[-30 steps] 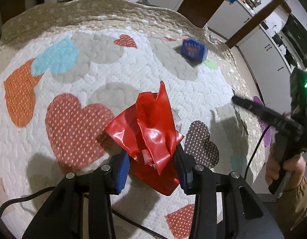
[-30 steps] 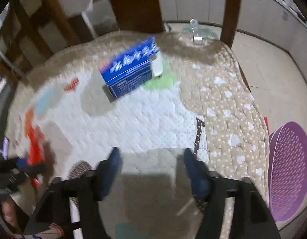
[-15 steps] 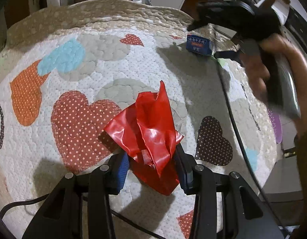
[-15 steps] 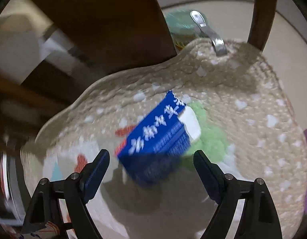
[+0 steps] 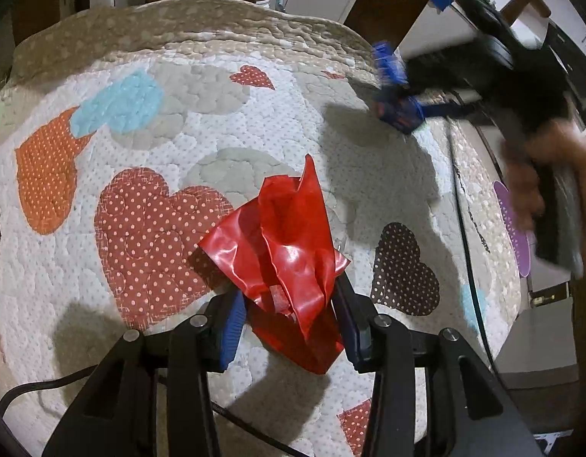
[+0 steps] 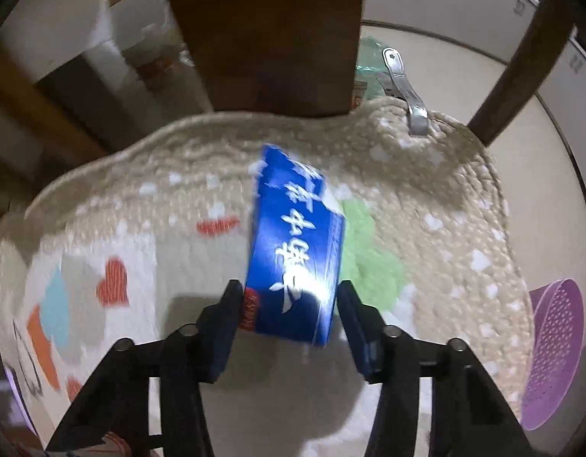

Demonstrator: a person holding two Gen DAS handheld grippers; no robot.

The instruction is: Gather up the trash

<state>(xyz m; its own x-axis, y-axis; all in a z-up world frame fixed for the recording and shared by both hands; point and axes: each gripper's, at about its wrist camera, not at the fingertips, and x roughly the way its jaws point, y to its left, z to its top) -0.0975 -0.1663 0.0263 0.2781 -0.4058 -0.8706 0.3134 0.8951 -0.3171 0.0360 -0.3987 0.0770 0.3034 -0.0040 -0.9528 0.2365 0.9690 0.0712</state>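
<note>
While my left gripper [image 5: 289, 316] pinches a crumpled sheet of glossy red plastic wrapper [image 5: 289, 251], its two blue-padded fingers [image 5: 232, 323] press in from either side and the wrapper rises in sharp creased folds to a point above them. The film is shiny, wrinkled, and catches the light.

My right gripper [image 6: 289, 316] is closed around a blue cardboard box [image 6: 293, 259], a flat rectangular carton with white characters printed down its face (the print is motion-blurred). The box stands tilted between the fingers, its lower end touching both pads. From the left wrist view, that same gripper [image 5: 397, 91] and box [image 5: 395, 114] appear near the far right edge of the table, with my right hand [image 5: 536, 175] blurred behind them.

Both sit over a quilted tablecloth [image 5: 179, 152], puffy and stitched, white in the middle with a beige border. It carries polka-dot hearts: a large red heart [image 5: 148, 243] just left of the wrapper, an orange heart [image 5: 45, 167], a pale blue heart [image 5: 118, 103], and a brown heart [image 5: 403, 270] to the right. A green patch [image 6: 369, 259] lies just beside the box.

Beyond the table edge, a purple perforated basket [image 6: 551, 350] sits low on the right. A metal clip [image 6: 407, 95] grips the cloth's far edge, and dark wooden chair backs [image 6: 262, 34] stand behind.
</note>
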